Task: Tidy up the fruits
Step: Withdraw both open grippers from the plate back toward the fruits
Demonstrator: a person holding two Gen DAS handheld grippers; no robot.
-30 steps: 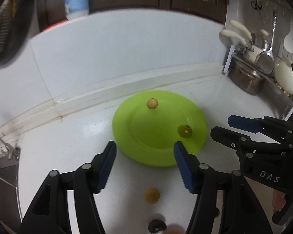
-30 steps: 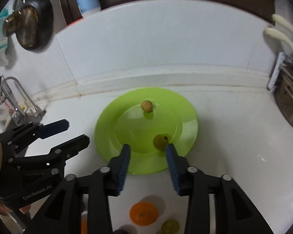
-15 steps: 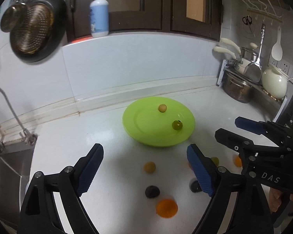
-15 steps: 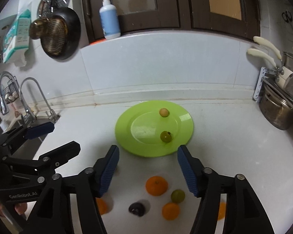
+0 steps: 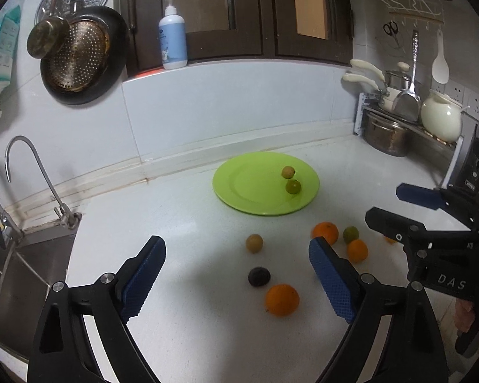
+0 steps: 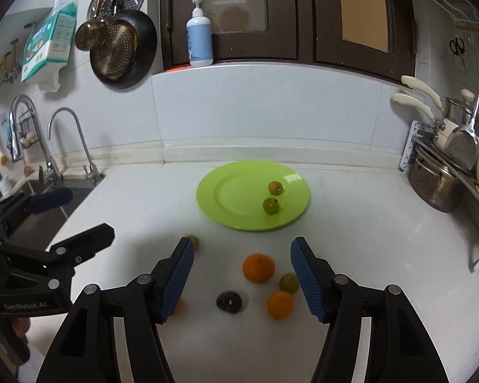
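A lime green plate (image 5: 239, 185) (image 6: 226, 194) lies on the white counter and holds a tan fruit (image 5: 288, 171) (image 6: 275, 187) and a green fruit (image 5: 293, 187) (image 6: 270, 205). In front of it lie loose fruits: oranges (image 5: 281, 299) (image 6: 258, 267), a dark fruit (image 5: 258, 276) (image 6: 229, 301), a tan fruit (image 5: 254, 243) and a green one (image 5: 350, 234) (image 6: 288, 282). My left gripper (image 5: 236, 274) is open and empty above the loose fruits. My right gripper (image 6: 241, 279) is open and empty over them too.
A sink with a faucet (image 5: 32, 172) (image 6: 70, 140) is at the left. A rack with steel pots (image 5: 389, 134) (image 6: 437, 182) stands at the right. A pump bottle (image 5: 172, 35) sits on the ledge, and a pan (image 5: 79, 60) hangs on the wall.
Both grippers have pulled back and up from the plate and opened wider. The loose fruits in front of the plate have come into view.
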